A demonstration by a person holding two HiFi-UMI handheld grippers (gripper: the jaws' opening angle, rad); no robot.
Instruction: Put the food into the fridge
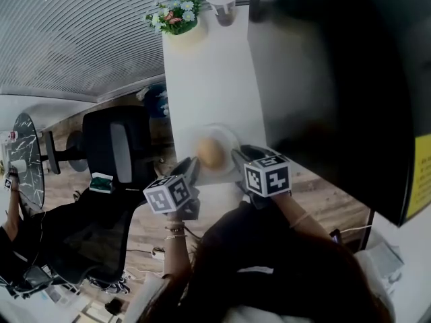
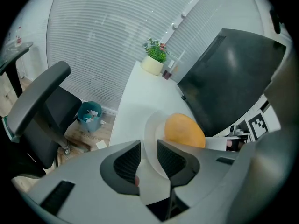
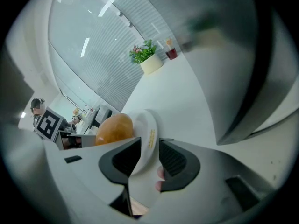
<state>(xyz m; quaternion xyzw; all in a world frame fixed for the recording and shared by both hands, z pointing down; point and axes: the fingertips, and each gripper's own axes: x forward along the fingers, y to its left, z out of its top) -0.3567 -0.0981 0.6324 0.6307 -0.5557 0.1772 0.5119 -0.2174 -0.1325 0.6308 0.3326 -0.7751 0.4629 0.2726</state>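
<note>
A golden-brown bun (image 1: 210, 152) lies on a white plate (image 1: 227, 140) at the near end of the white table (image 1: 209, 79). My left gripper (image 1: 190, 169) is shut on the plate's left rim, my right gripper (image 1: 237, 156) on its right rim. In the left gripper view the plate (image 2: 150, 134) runs between the jaws of the left gripper (image 2: 148, 158), with the bun (image 2: 183, 130) just beyond. In the right gripper view the plate (image 3: 146, 133) is pinched by the right gripper (image 3: 149, 155), the bun (image 3: 114, 129) to the left. The black fridge (image 1: 323, 79) stands right of the table, door closed.
A potted plant (image 1: 176, 13) and a lidded cup (image 1: 223, 4) stand at the table's far end. A black office chair (image 1: 118, 150) is left of the table, with a teal bin (image 2: 88, 115) behind it. Blinds cover the wall.
</note>
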